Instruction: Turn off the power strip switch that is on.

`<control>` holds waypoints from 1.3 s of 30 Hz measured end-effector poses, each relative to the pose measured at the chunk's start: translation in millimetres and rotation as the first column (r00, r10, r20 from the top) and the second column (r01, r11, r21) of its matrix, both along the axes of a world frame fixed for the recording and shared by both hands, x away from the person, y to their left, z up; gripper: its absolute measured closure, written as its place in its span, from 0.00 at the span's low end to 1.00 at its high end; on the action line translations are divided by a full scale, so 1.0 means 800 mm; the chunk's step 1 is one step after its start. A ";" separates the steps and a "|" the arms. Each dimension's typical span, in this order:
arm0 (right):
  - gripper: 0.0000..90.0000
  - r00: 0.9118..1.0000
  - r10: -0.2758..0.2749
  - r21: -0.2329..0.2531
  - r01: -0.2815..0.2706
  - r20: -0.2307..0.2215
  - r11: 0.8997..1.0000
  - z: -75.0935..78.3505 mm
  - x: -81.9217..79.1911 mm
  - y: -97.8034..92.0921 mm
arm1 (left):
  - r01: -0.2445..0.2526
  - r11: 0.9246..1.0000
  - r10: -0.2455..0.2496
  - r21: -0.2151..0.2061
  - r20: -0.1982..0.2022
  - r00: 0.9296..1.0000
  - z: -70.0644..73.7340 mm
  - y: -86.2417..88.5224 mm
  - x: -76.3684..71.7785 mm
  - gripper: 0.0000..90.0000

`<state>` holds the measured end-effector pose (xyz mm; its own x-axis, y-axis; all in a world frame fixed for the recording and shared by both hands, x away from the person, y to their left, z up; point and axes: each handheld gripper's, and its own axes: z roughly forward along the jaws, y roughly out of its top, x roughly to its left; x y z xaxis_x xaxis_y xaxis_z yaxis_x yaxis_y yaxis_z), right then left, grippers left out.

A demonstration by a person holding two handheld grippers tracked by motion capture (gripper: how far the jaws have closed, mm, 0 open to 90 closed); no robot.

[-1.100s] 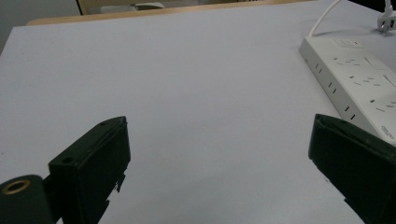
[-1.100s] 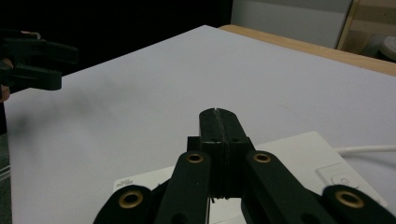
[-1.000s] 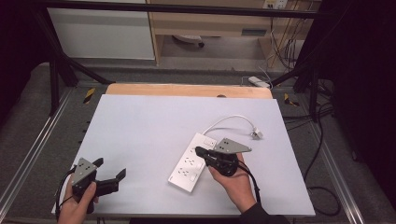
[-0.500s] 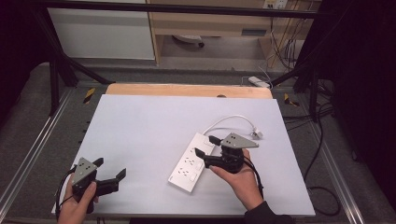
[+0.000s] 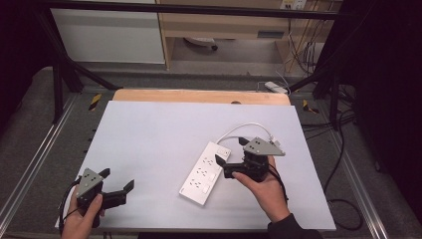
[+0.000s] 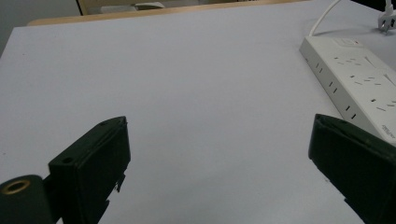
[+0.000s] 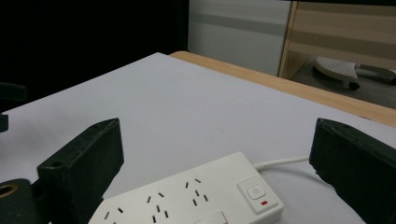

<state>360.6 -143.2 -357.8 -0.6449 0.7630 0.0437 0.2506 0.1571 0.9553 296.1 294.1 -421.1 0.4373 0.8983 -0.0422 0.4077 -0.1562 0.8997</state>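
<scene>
Looking down from the high view, we found the strip (image 5: 205, 172) lying flat and slantwise on the white table (image 5: 149, 139), right of centre, its cord (image 5: 247, 127) curling off toward the far right. The right gripper (image 5: 230, 158) hovered at the strip's right edge, jaws spread wide and holding nothing; the left gripper (image 5: 118, 185) sat near the front left corner, well apart, jaws also wide and empty. We judged the strip a rigid, light plastic box with smooth, rather slippery sides, best pinched across its narrow width near the middle; the limp cord would drag behind it.

In the left gripper view, the strip (image 6: 359, 88) ran off the right edge, so its near end was cut off, and the plug (image 6: 386, 18) showed only in part at the top corner.

In the right gripper view, the strip (image 7: 196, 198) lay just below and between the wide jaws, switch (image 7: 255, 192) end toward the right. Its near end was cut off at the bottom, and we could not tell whether the jaws touched it.
</scene>
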 end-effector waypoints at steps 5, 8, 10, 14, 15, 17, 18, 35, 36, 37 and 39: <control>0.04 0.999 -0.031 0.024 0.030 0.035 0.999 0.007 -0.003 -0.020 | -0.004 1.000 0.004 -0.002 -0.004 1.000 -0.001 0.001 0.001 0.06; 0.03 0.998 -0.047 0.035 0.045 0.043 0.998 0.010 -0.005 -0.033 | -0.006 1.000 0.006 -0.007 0.001 1.000 0.000 0.002 0.001 0.06; 0.03 0.997 -0.063 0.030 0.061 0.047 0.998 0.011 -0.005 -0.042 | -0.008 1.000 0.008 -0.008 0.002 1.000 0.000 0.002 0.000 0.06; 0.04 0.996 -0.082 0.035 0.081 0.046 0.996 0.012 -0.006 -0.058 | -0.001 1.000 0.001 -0.004 0.003 1.000 0.000 0.001 0.000 0.06; 0.04 0.995 -0.091 0.038 0.089 0.047 0.995 0.012 -0.006 -0.062 | 0.001 1.000 -0.001 -0.003 0.003 1.000 0.000 0.001 0.000 0.06; 0.05 0.993 -0.105 0.044 0.103 0.046 0.994 0.011 -0.007 -0.071 | 0.005 1.000 -0.005 0.000 0.002 1.000 0.001 0.000 0.000 0.06; 0.05 0.993 -0.111 0.045 0.109 0.047 0.993 0.011 -0.008 -0.076 | 0.006 1.000 -0.006 0.000 0.003 1.000 0.001 -0.001 0.000 0.06; 0.05 0.974 -0.216 0.058 0.212 0.066 0.975 -0.009 -0.030 -0.153 | 0.011 1.000 -0.011 0.000 0.003 1.000 0.000 -0.001 0.000 0.06; 0.04 0.973 -0.219 0.056 0.216 0.068 0.975 -0.011 -0.031 -0.155 | 0.011 1.000 -0.011 0.001 0.003 1.000 0.001 -0.001 0.000 0.06; 0.04 0.972 -0.223 0.049 0.220 0.071 0.974 -0.014 -0.032 -0.158 | 0.010 1.000 -0.010 0.000 0.003 1.000 0.001 -0.001 0.000 0.06; 0.04 0.970 -0.229 0.042 0.226 0.077 0.973 -0.018 -0.035 -0.162 | 0.005 1.000 -0.005 0.000 0.006 1.000 0.001 0.000 -0.001 0.06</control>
